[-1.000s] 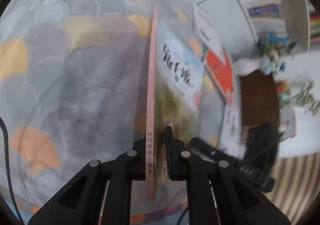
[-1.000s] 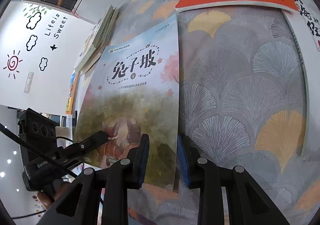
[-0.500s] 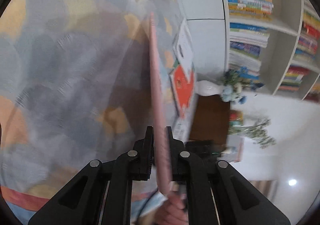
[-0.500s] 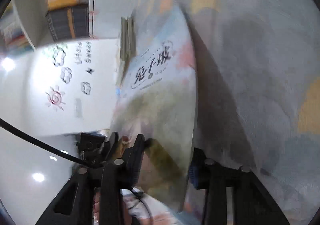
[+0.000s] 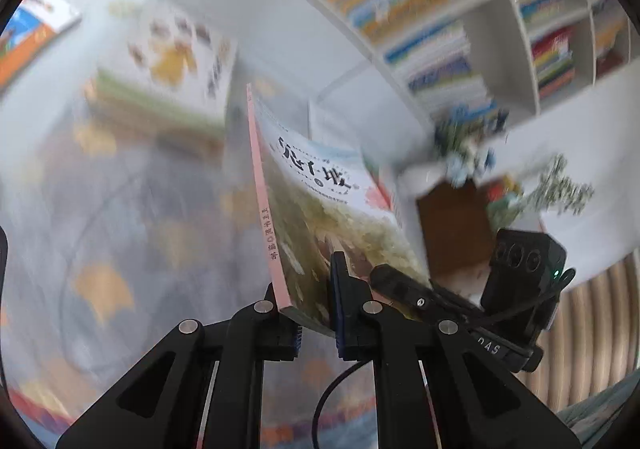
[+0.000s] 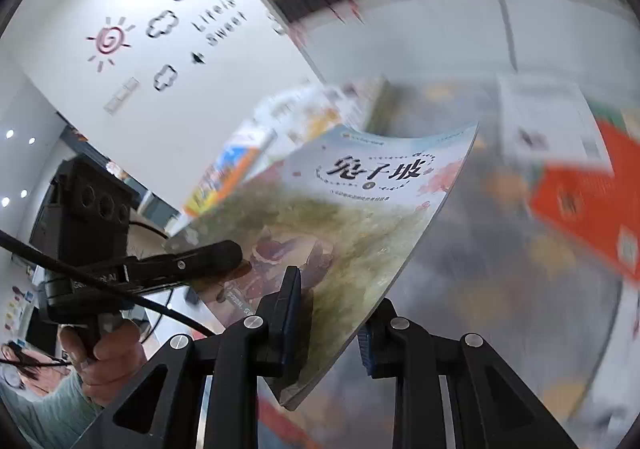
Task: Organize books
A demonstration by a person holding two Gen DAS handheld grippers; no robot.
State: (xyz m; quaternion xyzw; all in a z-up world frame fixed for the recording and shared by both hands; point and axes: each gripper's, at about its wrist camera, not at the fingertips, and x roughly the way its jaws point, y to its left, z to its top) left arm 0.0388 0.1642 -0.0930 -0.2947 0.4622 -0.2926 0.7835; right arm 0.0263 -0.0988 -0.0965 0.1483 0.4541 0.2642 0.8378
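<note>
Pink-spined book (image 5: 320, 217) | left gripper (image 5: 314, 329) and right gripper (image 6: 332, 333) both clench it | land squarely on stack (image 5: 160, 89), seemingly ahead; release together

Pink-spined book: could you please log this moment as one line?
left claw: gripping pink-spined book | right claw: gripping it | book: above tablecloth

The book (image 5: 320, 209) has a pink spine, a white-and-pale-blue top with black characters, and a green-brown scene below. The cloth (image 5: 120, 229) is grey with orange fan shapes. At 3 o'clock in the right view lies an orange-red book (image 6: 588, 201).
</note>
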